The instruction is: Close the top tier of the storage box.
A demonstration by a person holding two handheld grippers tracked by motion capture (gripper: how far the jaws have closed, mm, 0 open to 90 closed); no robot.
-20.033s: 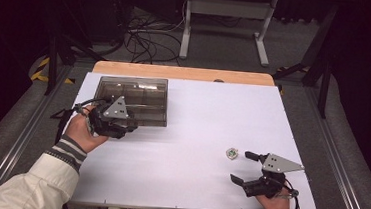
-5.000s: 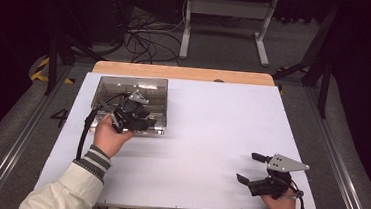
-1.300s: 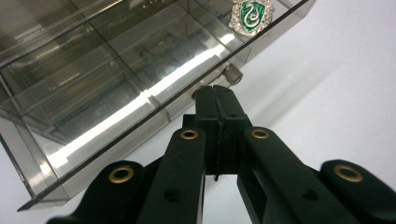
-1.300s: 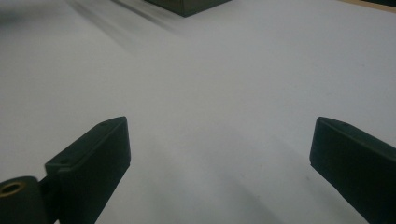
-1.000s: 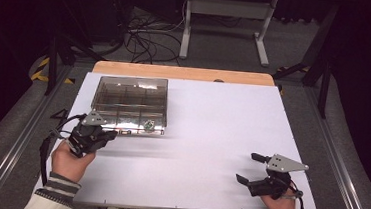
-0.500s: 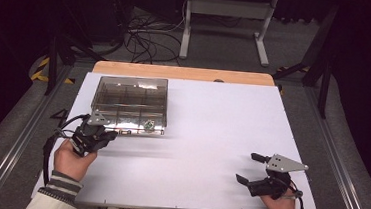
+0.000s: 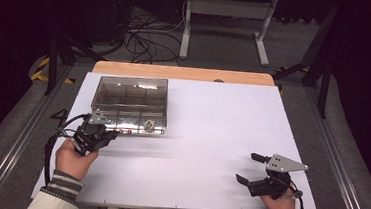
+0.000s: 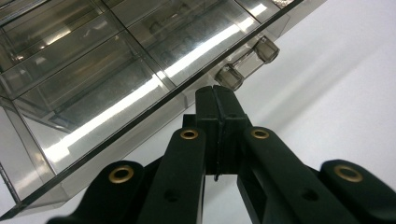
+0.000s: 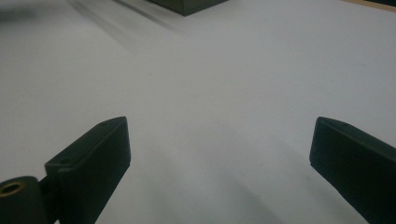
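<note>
Clear plastic compartment box (image 7: 129, 103) on the white counter (image 7: 211, 136), toward the far left, lid shut. Left gripper (image 7: 104, 137) just in front of the box's near left corner, jaws pressed flat together with nothing between them. From the left gripper view (image 8: 215, 100), closed tips right beneath the box's front edge, beside a clear latch (image 8: 247, 63) on the front wall; touching the wall or a hair short of it, hard to say. Small round metal piece (image 7: 148, 125) visible through the front wall, in a near compartment.

Right gripper (image 7: 251, 168) well apart from the box, low at the near right of the counter, jaws spread wide and empty, bare white surface between them in the right gripper view (image 9: 219, 144). Grey three-cornered plate (image 7: 284, 163) on top of it.

Box contents mostly lost in glare and reflections on the lid; dividers visible, other items impossible to make out. Only one dark corner of the box (image 9: 189, 5) at the top edge of the right gripper view, the rest cut off. Near-left part of the box's front wall partly covered by the left gripper in the high view.
</note>
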